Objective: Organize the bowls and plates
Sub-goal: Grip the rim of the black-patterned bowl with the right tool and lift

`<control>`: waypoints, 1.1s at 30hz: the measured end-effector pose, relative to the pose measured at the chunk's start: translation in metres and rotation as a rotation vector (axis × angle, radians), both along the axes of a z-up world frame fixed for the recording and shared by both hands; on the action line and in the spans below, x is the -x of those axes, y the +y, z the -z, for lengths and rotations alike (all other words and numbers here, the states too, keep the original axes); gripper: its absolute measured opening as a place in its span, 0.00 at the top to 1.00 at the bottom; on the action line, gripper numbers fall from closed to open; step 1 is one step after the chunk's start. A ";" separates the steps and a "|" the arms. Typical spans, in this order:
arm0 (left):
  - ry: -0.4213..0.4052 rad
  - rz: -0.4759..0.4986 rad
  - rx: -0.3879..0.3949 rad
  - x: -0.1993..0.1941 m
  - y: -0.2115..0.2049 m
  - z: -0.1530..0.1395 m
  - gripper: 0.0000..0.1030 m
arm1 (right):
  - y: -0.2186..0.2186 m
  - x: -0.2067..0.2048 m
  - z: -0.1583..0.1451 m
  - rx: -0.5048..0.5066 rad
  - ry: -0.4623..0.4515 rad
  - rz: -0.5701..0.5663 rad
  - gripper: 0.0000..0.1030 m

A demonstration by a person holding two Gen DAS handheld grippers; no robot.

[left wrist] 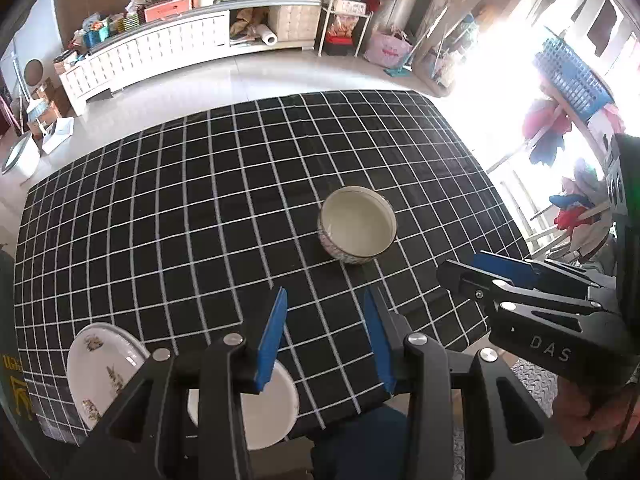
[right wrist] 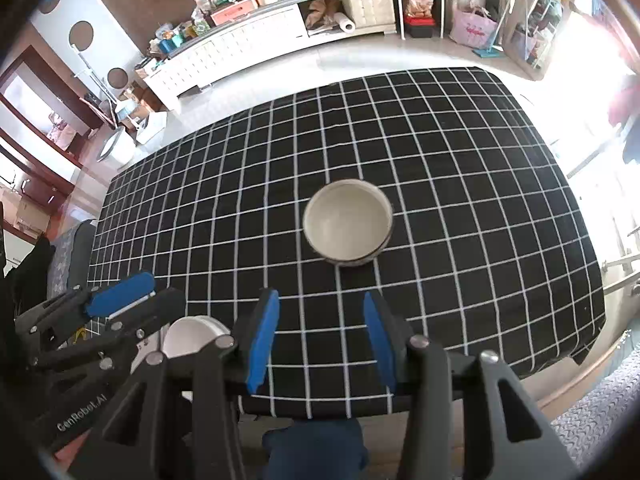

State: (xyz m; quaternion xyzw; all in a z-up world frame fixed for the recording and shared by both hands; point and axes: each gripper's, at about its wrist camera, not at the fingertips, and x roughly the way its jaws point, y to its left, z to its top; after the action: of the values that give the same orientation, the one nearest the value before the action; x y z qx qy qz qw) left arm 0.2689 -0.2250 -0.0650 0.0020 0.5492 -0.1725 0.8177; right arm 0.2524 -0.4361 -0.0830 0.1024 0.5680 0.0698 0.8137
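A patterned bowl with a cream inside [left wrist: 357, 225] stands upright on the black checked tablecloth [left wrist: 200, 208]; it also shows in the right wrist view [right wrist: 347, 223]. A floral plate [left wrist: 102, 372] and a plain white dish [left wrist: 268, 408] lie at the near left table edge, partly hidden by my left gripper. My left gripper [left wrist: 325, 340] is open and empty, above the near edge, short of the bowl. My right gripper [right wrist: 320, 340] is open and empty, also short of the bowl. The white dish [right wrist: 192, 336] shows in the right wrist view behind the left gripper.
The right gripper's body [left wrist: 532, 312] hangs at the table's right near corner. The left gripper's body [right wrist: 92, 320] sits at the left. A white low cabinet [left wrist: 160, 52] with clutter stands across the floor. A blue basket [left wrist: 572, 76] is at the right.
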 end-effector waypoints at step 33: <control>0.158 0.028 -0.080 -0.111 -0.075 0.140 0.77 | -0.047 -0.092 0.119 -0.023 0.125 0.065 0.72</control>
State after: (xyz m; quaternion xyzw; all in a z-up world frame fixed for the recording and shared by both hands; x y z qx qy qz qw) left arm 0.3796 -0.2996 -0.2055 0.0288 0.6183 -0.1616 0.7686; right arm 0.3442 -0.4829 -0.2018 0.1343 0.6132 0.0436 0.7772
